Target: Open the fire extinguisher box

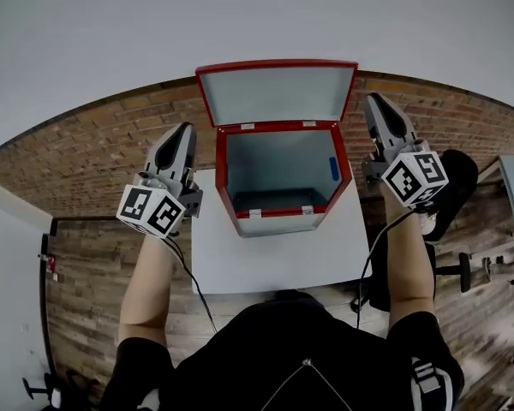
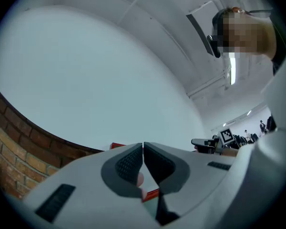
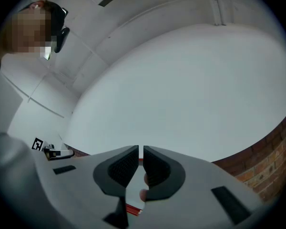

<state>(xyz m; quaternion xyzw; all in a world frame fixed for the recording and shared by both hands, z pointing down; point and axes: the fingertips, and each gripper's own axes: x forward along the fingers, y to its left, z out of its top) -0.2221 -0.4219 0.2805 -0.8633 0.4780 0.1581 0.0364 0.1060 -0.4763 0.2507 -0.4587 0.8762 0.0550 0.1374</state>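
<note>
White surface [image 1: 274, 259] in front of a brick wall [image 1: 94, 135] carries the red fire extinguisher box [image 1: 225, 187], which stands at the far edge, midway between the two arms. Its lid [image 1: 276, 92] is swung up and back and stands raised against the wall, showing a pale grey inner face. The box's interior is grey too, with a small blue patch [image 1: 333, 168] on its right inner wall.

The left gripper [image 1: 187, 129] hangs just beside the box's left side, apart from it. In the left gripper view its jaws [image 2: 143, 147] are drawn together to a thin slit with nothing between them. The right gripper [image 1: 375, 99] is held just off the box's right side, near the lid's corner. In the right gripper view its jaws [image 3: 138, 149] are likewise almost closed and empty.

Both grippers tilt slightly upward toward the white upper wall. A wooden floor [image 1: 86, 264] surrounds the surface.
</note>
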